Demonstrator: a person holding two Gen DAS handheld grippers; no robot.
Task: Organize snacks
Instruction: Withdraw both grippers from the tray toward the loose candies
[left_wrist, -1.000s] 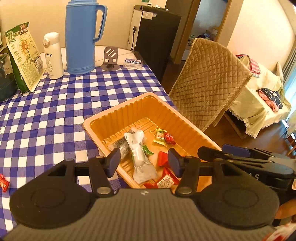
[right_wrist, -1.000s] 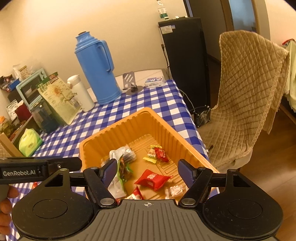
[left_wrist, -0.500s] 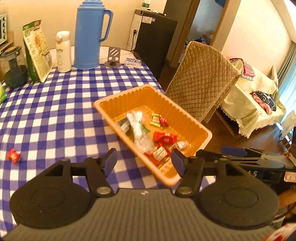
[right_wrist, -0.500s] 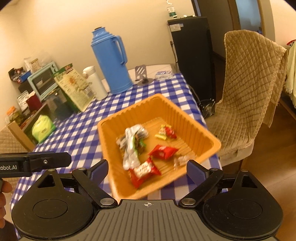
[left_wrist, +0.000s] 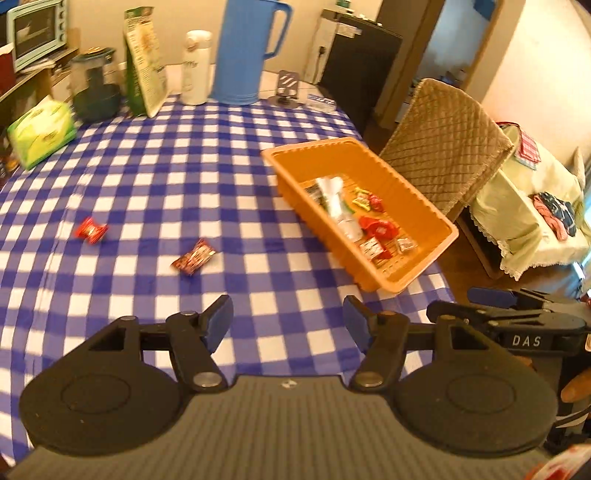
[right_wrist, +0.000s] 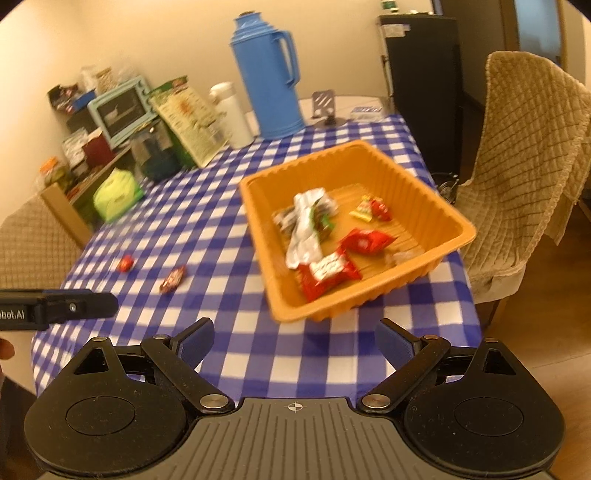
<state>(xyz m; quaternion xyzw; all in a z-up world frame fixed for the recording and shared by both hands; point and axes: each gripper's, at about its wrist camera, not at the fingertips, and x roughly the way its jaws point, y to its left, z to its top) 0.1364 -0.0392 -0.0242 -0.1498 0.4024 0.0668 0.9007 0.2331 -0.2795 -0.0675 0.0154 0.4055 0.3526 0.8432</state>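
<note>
My left claw (left_wrist: 288, 317) is opening, empty, nearer the dark-red foil snack packet (left_wrist: 193, 257) lying diagonal ahead-left; right claw (right_wrist: 294, 341) wide, empty.

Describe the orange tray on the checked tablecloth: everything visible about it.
The orange tray is a rectangular, open-topped bin that looks like thin moulded plastic, with ribbed, outward-sloping walls, a rolled rim and a grooved floor. It sits flat on the blue-and-white checked tablecloth, turned at an angle, near the table edge by the quilted chair. Inside lie a crumpled white wrapper, several red packets and small candies. Neither gripper touches it.
</note>
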